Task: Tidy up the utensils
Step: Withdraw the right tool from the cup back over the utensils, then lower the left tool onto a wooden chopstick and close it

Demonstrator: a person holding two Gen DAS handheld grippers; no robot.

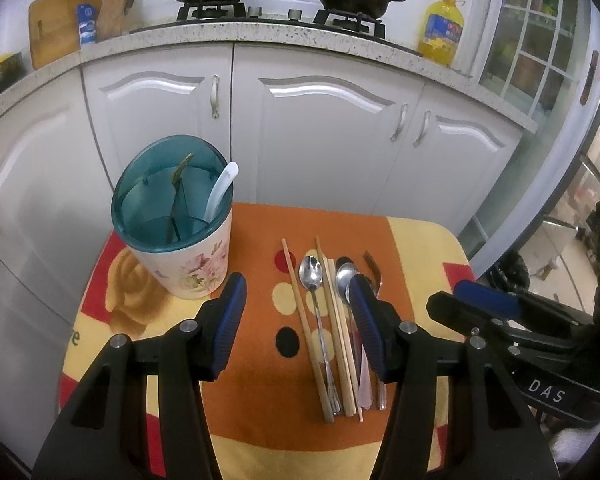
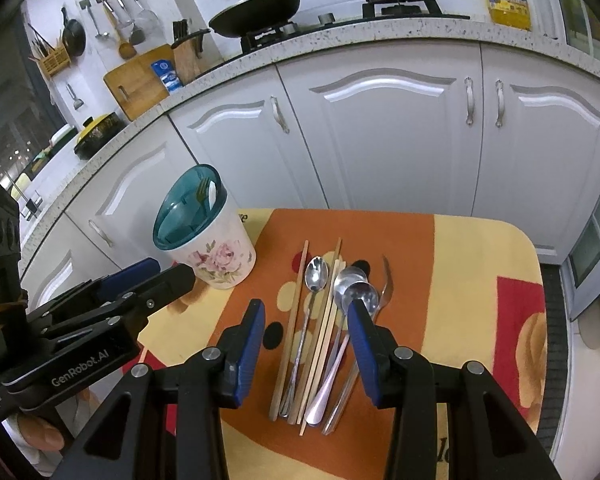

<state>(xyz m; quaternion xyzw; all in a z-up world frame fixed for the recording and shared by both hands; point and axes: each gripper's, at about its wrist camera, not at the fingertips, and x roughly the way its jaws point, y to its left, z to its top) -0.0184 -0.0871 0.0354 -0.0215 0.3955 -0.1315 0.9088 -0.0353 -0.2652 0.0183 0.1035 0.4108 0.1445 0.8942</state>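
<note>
At nine o'clock, a floral utensil holder [image 1: 180, 236] with a teal divided insert, holding a white spoon [image 1: 220, 192] and a fork [image 1: 179, 184]. Toward the centre, left gripper [image 1: 296, 312] released, jaws wide, above the patterned cloth [image 1: 260, 360]. At one o'clock from it, chopsticks [image 1: 306, 328] and metal spoons [image 1: 312, 276] in a row. At three o'clock, right gripper [image 2: 306, 316] released, above that row.
</note>
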